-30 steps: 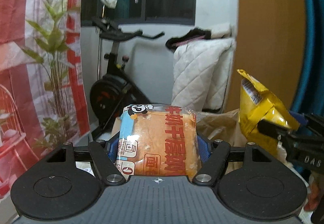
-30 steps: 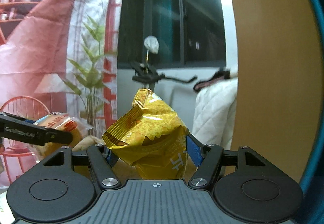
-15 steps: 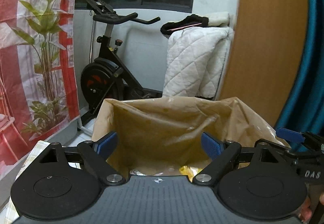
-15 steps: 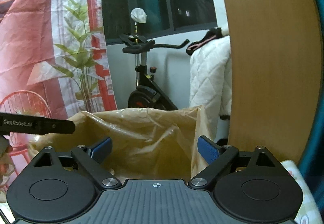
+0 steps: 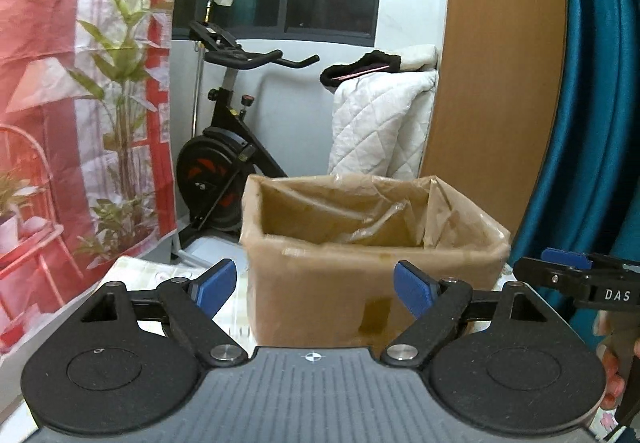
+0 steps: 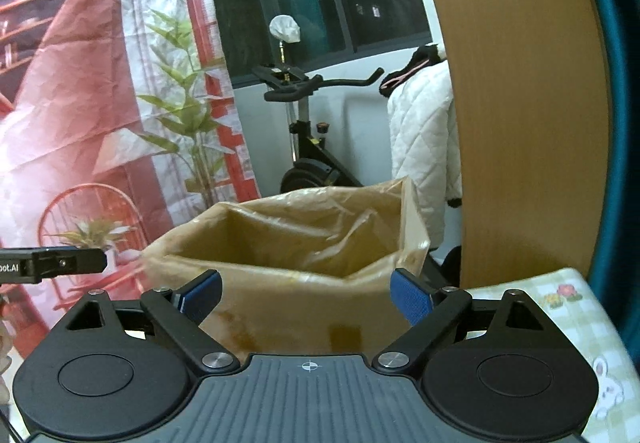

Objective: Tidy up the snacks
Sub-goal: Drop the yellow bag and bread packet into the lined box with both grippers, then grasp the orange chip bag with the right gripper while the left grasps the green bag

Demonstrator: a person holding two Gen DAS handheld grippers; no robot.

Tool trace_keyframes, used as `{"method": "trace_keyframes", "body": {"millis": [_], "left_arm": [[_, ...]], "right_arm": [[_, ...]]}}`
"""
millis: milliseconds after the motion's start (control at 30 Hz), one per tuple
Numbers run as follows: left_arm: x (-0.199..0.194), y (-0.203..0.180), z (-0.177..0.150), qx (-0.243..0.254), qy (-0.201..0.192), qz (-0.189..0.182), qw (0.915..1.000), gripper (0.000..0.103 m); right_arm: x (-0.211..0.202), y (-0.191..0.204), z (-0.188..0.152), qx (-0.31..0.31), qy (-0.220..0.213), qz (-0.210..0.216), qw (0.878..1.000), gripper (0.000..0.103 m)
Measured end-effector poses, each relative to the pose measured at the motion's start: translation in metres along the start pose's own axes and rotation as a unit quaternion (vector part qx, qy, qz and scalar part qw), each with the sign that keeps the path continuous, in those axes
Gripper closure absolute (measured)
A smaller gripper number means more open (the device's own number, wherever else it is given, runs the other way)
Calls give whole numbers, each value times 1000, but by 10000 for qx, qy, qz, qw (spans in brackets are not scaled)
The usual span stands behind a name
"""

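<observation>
A cardboard box (image 5: 460, 263) lined with a brownish plastic bag (image 5: 340, 211) stands on the table straight ahead of both grippers. My left gripper (image 5: 314, 283) is a short way in front of the box, its jaws wide apart and closing slightly, with nothing between them. My right gripper (image 6: 306, 293) is open and empty, facing the same box (image 6: 256, 283). One finger of the right gripper (image 5: 576, 277) shows at the right edge of the left wrist view. No snack is visible; the box's bottom is hidden by its front wall.
A checked tablecloth (image 6: 560, 311) covers the table. Behind the box are an exercise bike (image 5: 224, 163), a white quilt (image 5: 380, 123), a wooden panel (image 5: 496, 83) and a blue curtain (image 5: 592, 123). A red printed backdrop (image 5: 60, 83) hangs at the left.
A second ago the left gripper held an orange bread pack and the right a yellow snack bag. Both packs have left the jaws, and both grippers have opened and drawn back from the box.
</observation>
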State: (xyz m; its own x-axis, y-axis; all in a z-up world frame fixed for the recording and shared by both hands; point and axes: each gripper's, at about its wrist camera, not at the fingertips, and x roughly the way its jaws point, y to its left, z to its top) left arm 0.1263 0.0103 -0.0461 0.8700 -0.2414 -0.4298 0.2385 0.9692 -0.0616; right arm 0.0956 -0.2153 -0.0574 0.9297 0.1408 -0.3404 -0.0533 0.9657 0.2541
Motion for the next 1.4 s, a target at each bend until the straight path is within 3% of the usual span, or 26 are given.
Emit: {"method": "trace_keyframes", "body": {"millis": [133,533,800,900,1033,1200,1400], "left_arm": [[-18,2,-27,-99,113,-63,9999,16],[-35,9,-101,-497,642,-85,9967,23],[-12,17,-139,-1009,1219,-233,9871,18],[-2,15,-150,-933,1470,-136,9846,18],[3,13,-159,-754,1588,-35,9844,15],[18,20,-170,-1059,1779,-209,9781,7],[28,20,-184,-1106,1795,-347,9769,0]], "right_arm": [[-20,10,-21,-5,82,-72,9999,14],[-51,34,-105,-261,879,-325,9953,14],[-56,9,-123,26,1027,-642,9926,14],[-50,10,-131,-25,1146,-599,9916,14],[-41,9,-140,22,1303,-522,9901,14],[-32,6,-147,118,1437,-488,9884,15],[-28,1,-149,177,1476,-505,9876,15]]}}
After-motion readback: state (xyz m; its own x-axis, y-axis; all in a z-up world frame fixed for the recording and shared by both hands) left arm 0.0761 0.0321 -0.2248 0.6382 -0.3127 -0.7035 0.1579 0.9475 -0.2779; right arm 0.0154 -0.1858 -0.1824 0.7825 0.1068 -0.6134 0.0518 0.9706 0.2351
